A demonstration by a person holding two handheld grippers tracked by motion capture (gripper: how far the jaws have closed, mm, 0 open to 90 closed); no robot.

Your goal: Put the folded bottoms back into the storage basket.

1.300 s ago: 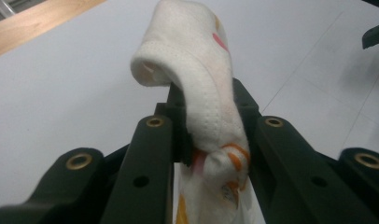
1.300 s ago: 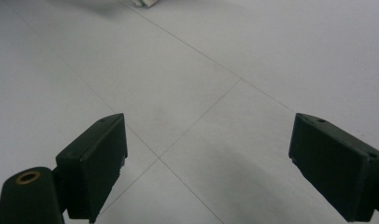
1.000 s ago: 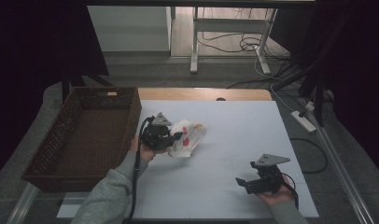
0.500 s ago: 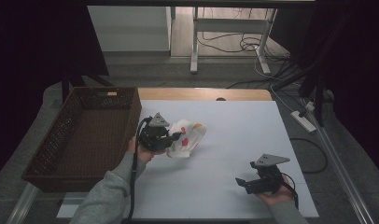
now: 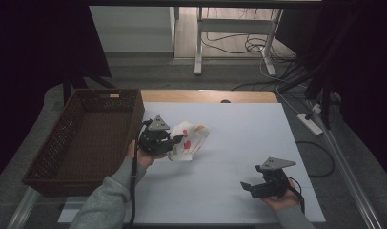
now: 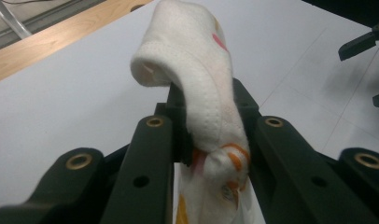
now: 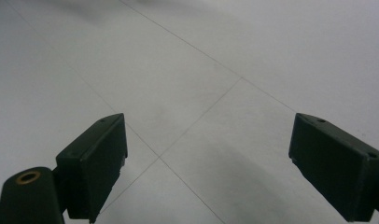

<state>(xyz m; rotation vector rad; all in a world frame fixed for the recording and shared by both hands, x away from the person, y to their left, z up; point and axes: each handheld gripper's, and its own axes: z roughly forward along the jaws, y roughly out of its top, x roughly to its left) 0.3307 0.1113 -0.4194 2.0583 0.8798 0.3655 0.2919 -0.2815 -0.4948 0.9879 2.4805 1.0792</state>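
The left gripper has its jaws clamped on a fold of the white cloth. In the left gripper view the cloth is bunched between the two black jaws, its stitched hem curling up and over them, with orange and red marks on the part squeezed lowest. Past the jaws, the cloth rises above the pale tabletop, and a strip of bare wood runs along the far edge.

In the high view the left gripper sits near the left side of the tabletop, held in the person's left hand, with a grey sleeve coming in from below. The cloth bulges out from the jaws toward the middle of the tabletop, its lower edge at or just above the surface; whether it touches cannot be told. Just beside the gripper, at the left edge of the tabletop, stands a brown wicker basket.

The right gripper has its jaws wide apart with nothing between them, looking down on bare tabletop crossed by thin lines. In the high view the right gripper rests low near the front right corner, in the right hand, well apart from the cloth.
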